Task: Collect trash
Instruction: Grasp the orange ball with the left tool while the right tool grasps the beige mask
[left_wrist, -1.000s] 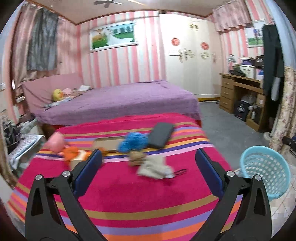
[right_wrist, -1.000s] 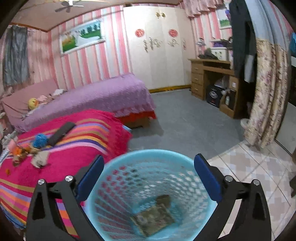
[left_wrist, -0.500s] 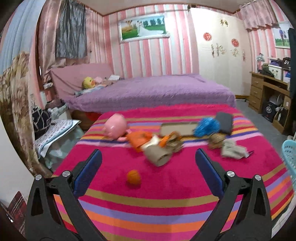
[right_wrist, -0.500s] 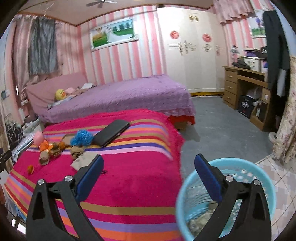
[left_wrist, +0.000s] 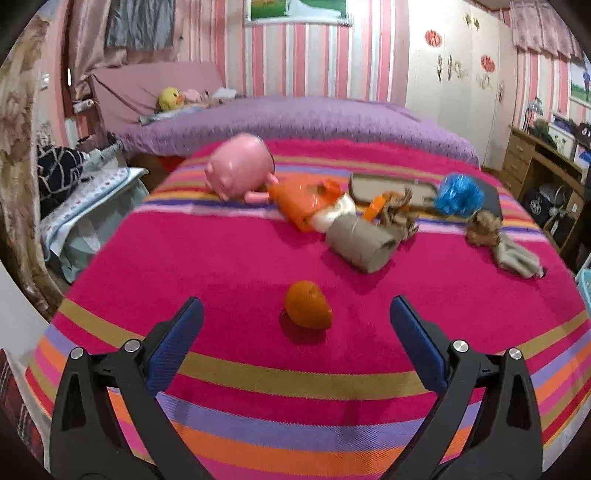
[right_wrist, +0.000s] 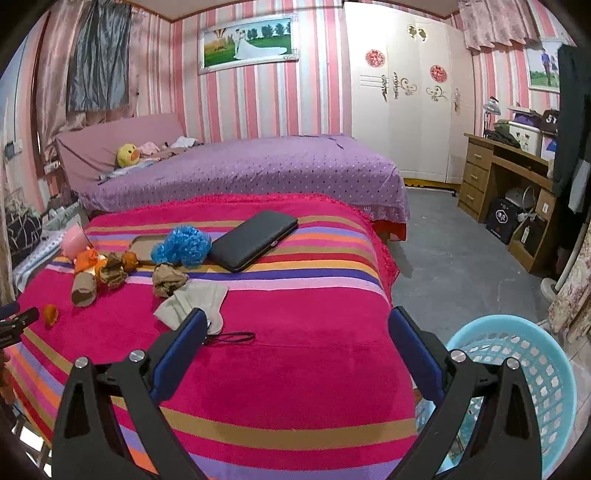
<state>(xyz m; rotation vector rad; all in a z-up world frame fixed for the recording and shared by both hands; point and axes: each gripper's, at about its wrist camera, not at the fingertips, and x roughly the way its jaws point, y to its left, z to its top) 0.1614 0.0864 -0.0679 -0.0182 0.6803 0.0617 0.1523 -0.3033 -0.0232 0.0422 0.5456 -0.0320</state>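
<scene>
An orange peel scrap (left_wrist: 307, 309) lies on the striped bedspread (left_wrist: 258, 373), between the tips of my open left gripper (left_wrist: 295, 314) and a little beyond them. Farther back sit a cardboard tube (left_wrist: 364, 244), an orange wrapper (left_wrist: 304, 201), a brown crumpled scrap (left_wrist: 482, 226), a blue crumpled bag (left_wrist: 458, 194) and a grey rag (left_wrist: 517, 256). My right gripper (right_wrist: 295, 321) is open and empty over the bedspread (right_wrist: 295, 369), with the rag (right_wrist: 195, 304) by its left finger. The light blue bin (right_wrist: 535, 391) stands on the floor at right.
A pink pig toy (left_wrist: 240, 170) and a black case (right_wrist: 255, 239) rest on the bedspread, with a flat cardboard piece (left_wrist: 391, 186) between them. A black cord (right_wrist: 232, 336) lies near the rag. A purple bed (right_wrist: 258, 166) is behind, a wooden desk (right_wrist: 506, 177) at right.
My left gripper swung left along the bed and closed in on the orange peel. My right gripper swung away from above the bin to face the bedspread.
</scene>
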